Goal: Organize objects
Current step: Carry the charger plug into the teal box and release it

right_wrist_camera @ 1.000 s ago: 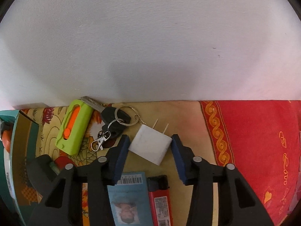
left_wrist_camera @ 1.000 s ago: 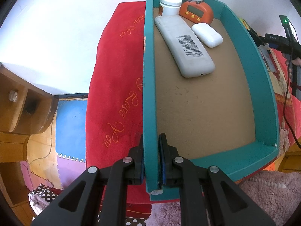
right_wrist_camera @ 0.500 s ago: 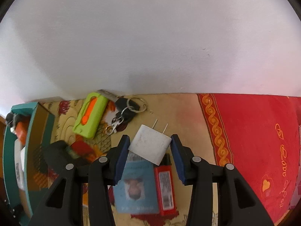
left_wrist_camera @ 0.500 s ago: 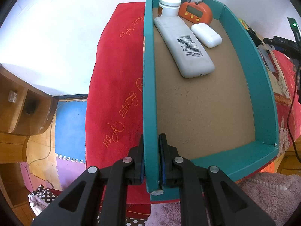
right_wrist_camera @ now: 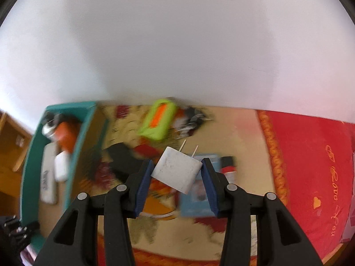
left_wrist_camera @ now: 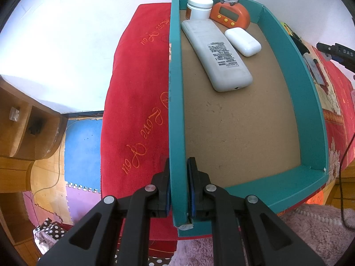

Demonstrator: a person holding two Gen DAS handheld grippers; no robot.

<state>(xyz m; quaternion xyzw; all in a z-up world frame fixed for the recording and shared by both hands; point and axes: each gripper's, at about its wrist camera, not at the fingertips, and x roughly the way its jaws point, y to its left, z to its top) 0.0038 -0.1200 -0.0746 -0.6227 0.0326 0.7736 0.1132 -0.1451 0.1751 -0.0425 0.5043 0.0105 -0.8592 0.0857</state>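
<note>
The right claw [right_wrist_camera: 177, 175] grips a white square plug adapter [right_wrist_camera: 176, 170] by its sides, prongs pointing away, raised over the patterned red bedspread [right_wrist_camera: 310, 166]; the left claw [left_wrist_camera: 178, 184] is clamped on the near side wall of the teal cardboard tray [left_wrist_camera: 176, 110], which holds a long white remote control [left_wrist_camera: 216, 53].

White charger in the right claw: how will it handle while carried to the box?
The charger is probably rigid and light. The right claw pinches it skewed, near corners, so it may twist. Its smooth sides could slip.
</note>
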